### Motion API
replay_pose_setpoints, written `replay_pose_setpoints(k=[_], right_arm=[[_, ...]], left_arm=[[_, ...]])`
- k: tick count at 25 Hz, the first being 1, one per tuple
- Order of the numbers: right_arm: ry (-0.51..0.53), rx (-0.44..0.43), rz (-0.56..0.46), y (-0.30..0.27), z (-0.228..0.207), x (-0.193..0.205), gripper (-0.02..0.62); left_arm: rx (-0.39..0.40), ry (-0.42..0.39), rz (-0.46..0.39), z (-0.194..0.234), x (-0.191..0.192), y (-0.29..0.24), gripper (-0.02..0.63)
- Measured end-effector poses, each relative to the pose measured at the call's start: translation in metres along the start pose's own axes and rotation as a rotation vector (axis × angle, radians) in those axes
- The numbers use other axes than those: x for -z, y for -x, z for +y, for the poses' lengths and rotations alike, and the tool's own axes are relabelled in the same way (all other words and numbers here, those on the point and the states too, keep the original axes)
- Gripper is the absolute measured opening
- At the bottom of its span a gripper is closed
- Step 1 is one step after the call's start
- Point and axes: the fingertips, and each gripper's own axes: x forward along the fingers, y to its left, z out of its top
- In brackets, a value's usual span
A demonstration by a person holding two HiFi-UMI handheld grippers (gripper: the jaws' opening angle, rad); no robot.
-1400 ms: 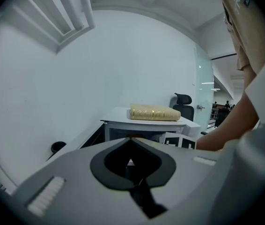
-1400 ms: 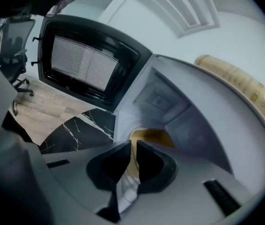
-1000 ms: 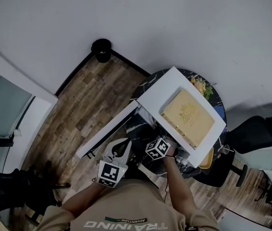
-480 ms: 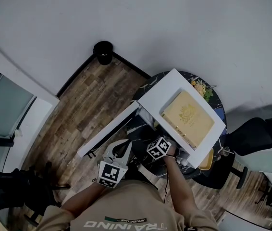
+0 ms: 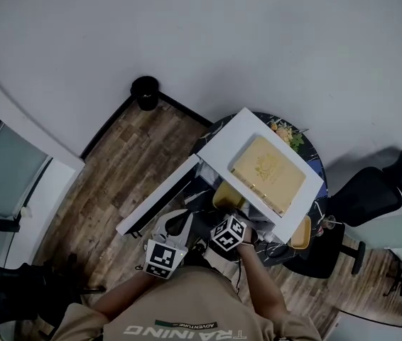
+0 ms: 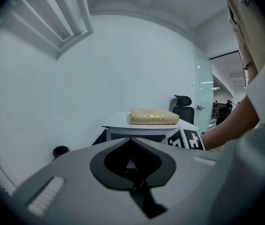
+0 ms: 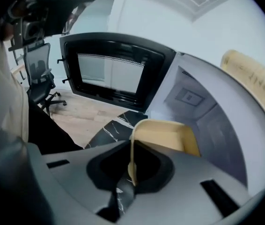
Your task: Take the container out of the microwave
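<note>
A white microwave (image 5: 224, 146) stands on a dark round table, its door (image 5: 157, 199) swung open to the left. The yellow container (image 5: 227, 196) sits just outside the cavity mouth in the head view. My right gripper (image 5: 225, 216) is shut on its near rim. In the right gripper view the container (image 7: 169, 135) has its thin rim pinched between the jaws of that gripper (image 7: 131, 170), with the open door (image 7: 114, 71) behind it. My left gripper (image 6: 132, 165) is shut on nothing, held back and left of the microwave (image 6: 137, 131).
A flat yellow box (image 5: 266, 170) lies on top of the microwave. Flowers (image 5: 284, 131) stand behind it on the table (image 5: 208, 135). A black office chair (image 5: 368, 190) is to the right, a black bin (image 5: 144, 91) by the wall, and wooden floor (image 5: 126, 162) to the left.
The right gripper has drawn back toward me, and the yellow container now shows outside the microwave cavity, where it was hidden before. The left gripper has barely moved.
</note>
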Motion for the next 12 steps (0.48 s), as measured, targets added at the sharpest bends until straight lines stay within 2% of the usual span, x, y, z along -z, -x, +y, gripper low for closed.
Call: replay_pose_setpoints(k=[6, 12], right_arm=[[0.009, 0.002, -0.004, 0.023, 0.026, -0.008, 0.009], [-0.028, 0.022, -0.004, 0.037, 0.04, -0.01, 0.009]], left_arm=[[0.025, -0.027, -0.011, 0.003, -0.003, 0.014, 0.005], [0.098, -0.022, 0.015, 0.002, 0.02, 0.006, 0.005]])
